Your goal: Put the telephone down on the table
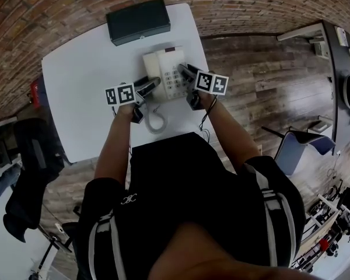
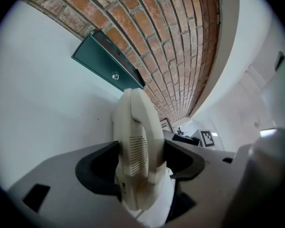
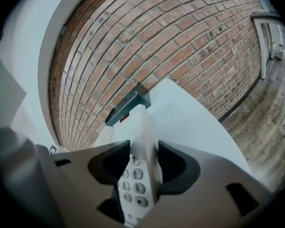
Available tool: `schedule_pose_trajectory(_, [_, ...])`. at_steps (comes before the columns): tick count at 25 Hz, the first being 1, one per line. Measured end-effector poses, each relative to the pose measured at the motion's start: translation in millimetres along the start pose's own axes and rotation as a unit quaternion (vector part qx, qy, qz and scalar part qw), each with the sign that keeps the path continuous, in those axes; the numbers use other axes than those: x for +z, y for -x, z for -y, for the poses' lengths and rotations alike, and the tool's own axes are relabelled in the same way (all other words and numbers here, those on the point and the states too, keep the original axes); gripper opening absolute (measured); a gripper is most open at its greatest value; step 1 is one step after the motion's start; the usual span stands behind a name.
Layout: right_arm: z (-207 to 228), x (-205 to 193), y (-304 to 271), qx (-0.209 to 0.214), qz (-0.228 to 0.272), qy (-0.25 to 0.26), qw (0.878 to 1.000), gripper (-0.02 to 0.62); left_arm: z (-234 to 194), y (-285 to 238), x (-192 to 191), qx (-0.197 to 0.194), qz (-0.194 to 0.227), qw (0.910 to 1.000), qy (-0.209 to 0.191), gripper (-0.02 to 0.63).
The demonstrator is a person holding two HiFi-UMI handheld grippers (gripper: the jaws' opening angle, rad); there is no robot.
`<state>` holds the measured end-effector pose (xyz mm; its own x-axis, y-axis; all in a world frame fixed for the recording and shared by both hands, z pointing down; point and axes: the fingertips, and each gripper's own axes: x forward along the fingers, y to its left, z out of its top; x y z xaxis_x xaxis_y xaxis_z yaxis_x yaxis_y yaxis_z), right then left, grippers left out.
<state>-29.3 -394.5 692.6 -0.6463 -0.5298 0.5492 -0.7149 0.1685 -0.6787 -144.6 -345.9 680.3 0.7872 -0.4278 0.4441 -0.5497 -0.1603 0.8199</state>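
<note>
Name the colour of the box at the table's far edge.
The box is dark teal-green, clearest in the left gripper view.

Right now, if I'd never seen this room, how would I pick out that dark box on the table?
Find the white table against the brick wall. At its far edge, nearest the wall, lies the dark box, flat and rectangular. Its neighbour, the telephone, is cream with buttons; the box is dark and plain.
</note>
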Motion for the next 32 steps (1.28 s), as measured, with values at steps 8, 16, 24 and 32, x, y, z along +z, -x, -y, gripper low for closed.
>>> schedule_pose_trajectory(8, [1.0,0.3,4.0,-0.032,0.004,0.008,0.999,0.175,2.9,6.8,3.8,0.04,0.02,0.9978,-0.05,0.307])
schedule_pose_trajectory(16, [-39.7,39.4,42.3,-0.067,0.095,0.11,0.987,0.071,20.8,76.6,59.9,0.163,0.181,0.9577,-0.153,0.115])
schedule_pose_trajectory(24, [-159.1,105.4,109.5,-0.022,0.269,0.245,0.931,-0.002,118.8,134.7,106.9,0.227,0.265,0.879,-0.325,0.003])
schedule_pose_trajectory(32, [-246.1,134.4,175.5,0.004,0.373,0.308,0.875,-0.002,208.8,190.3,127.2,0.197,0.341,0.8451,-0.362,0.003])
